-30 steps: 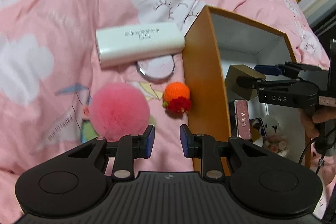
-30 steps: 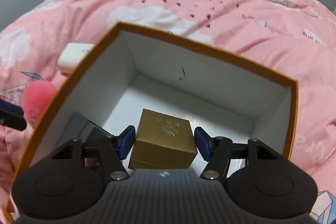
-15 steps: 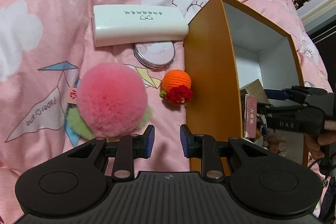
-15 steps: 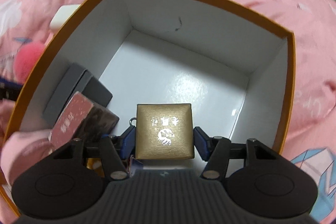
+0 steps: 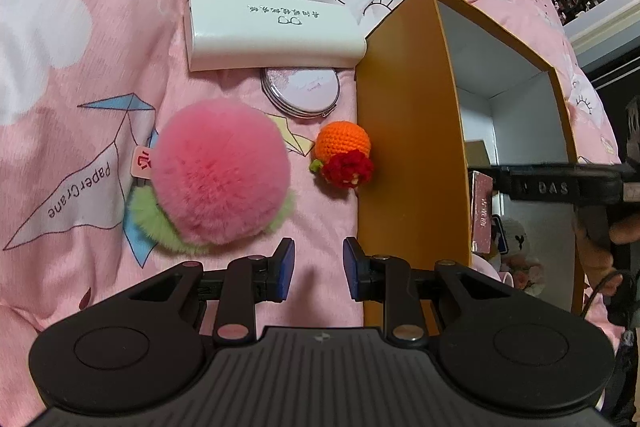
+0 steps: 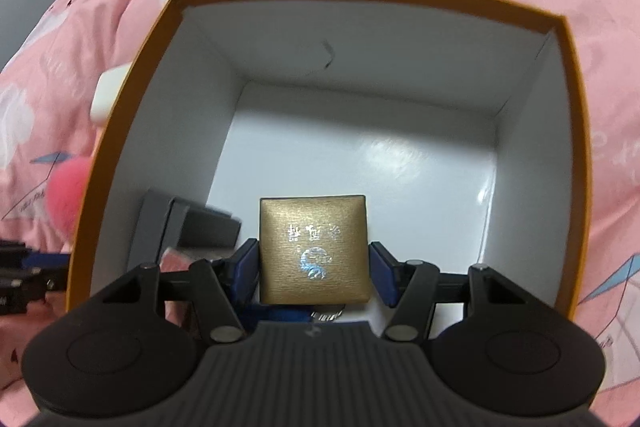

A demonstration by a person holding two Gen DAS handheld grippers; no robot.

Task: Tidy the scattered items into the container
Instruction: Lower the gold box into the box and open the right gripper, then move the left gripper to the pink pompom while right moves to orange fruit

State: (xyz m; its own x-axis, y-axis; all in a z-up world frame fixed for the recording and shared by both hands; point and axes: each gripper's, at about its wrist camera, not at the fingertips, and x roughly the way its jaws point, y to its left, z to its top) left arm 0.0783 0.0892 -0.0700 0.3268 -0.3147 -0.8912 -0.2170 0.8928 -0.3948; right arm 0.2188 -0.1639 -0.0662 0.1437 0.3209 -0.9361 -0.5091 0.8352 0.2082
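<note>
The orange container (image 5: 408, 147) with white inner walls stands on a pink bedspread. My right gripper (image 6: 314, 267) is shut on a gold square box (image 6: 313, 247), held inside the container (image 6: 120, 131) above its white floor. Left of the container lie a pink fluffy pompom (image 5: 220, 171), an orange crochet ball with a red flower (image 5: 342, 153), a round compact mirror (image 5: 300, 91) and a white oblong case (image 5: 272, 31). My left gripper (image 5: 316, 269) hovers near the pompom and the crochet ball, open by a narrow gap with nothing between its pads.
Inside the container sit a grey box (image 6: 192, 227), a pink-red box (image 5: 482, 211) and a small plush toy (image 5: 516, 235). A person's hand (image 5: 592, 243) shows at the right edge. The soft bedspread (image 5: 80, 67) spreads all around.
My right gripper has rolled and tipped downward, carrying the gold box deeper into the container. My left gripper has sunk a little toward the pompom and the crochet ball.
</note>
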